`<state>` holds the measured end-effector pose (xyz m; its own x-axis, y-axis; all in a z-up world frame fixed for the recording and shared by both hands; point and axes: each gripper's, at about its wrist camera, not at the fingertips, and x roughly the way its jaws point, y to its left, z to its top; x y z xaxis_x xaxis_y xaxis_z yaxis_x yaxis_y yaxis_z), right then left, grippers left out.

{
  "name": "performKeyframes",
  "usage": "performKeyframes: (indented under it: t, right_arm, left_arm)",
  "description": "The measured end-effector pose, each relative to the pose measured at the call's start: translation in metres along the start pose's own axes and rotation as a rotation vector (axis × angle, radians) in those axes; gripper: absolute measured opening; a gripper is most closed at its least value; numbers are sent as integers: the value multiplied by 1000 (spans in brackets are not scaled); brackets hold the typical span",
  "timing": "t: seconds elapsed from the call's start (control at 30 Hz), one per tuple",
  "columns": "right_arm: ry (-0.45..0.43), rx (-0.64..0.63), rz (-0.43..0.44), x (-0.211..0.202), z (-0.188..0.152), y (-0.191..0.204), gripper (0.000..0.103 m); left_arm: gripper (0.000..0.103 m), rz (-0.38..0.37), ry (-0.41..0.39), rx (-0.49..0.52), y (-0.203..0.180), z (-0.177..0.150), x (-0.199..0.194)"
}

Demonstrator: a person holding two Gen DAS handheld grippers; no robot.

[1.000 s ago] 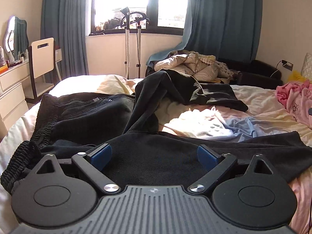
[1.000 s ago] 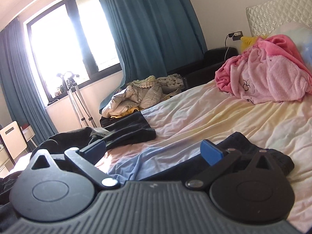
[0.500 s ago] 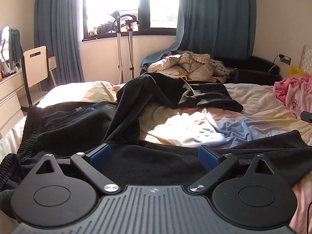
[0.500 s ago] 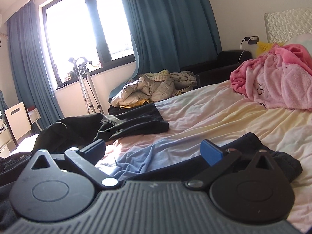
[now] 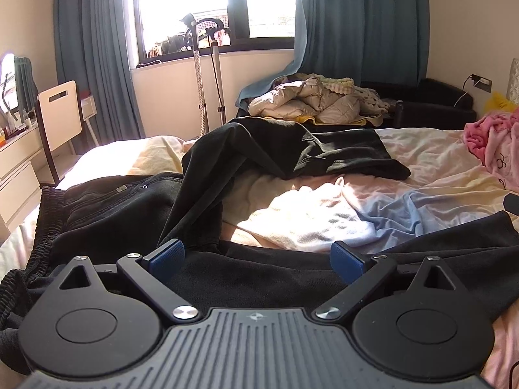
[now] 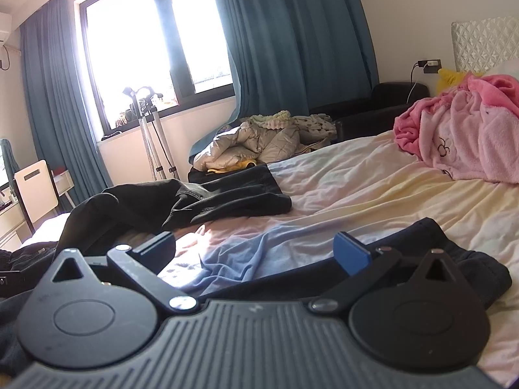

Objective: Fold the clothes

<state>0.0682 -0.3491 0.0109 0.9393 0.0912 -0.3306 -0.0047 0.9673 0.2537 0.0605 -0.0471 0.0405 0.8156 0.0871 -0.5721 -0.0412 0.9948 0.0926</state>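
Black trousers (image 5: 107, 214) lie spread on the bed, waistband at the left, one leg (image 5: 292, 152) thrown toward the far side, the other leg (image 5: 454, 256) running right along the near edge. My left gripper (image 5: 256, 257) is open and empty, just above the near leg by the crotch. My right gripper (image 6: 256, 248) is open and empty above the hem end of the near leg (image 6: 460, 256). The far leg also shows in the right wrist view (image 6: 227, 201).
The bed sheet (image 5: 421, 175) is cream, pink and blue, and wrinkled. A pink blanket (image 6: 470, 142) is heaped at the head end. A beige jacket pile (image 5: 321, 103) lies on a black sofa beyond the bed. A chair (image 5: 61, 116) and desk stand left.
Both grippers have lifted and tilted up slightly, so more of the room shows. Both stay open; the trousers have not moved.
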Motion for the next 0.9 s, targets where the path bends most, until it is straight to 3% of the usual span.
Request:
performKeyframes:
  t: [0.43,0.7,0.9]
  right_arm:
    - [194,-98,-68,32,-21,10,103]
    - [200,-81,-60,32,-20,11,103]
    - [172,-24,-73,31,-14,0,103]
  left_arm:
    - [100,29,276,74,-41,-7,35]
    - [101,-14,233,105,-51,-8,36]
    - [101,-42,135,152,-63,1,51]
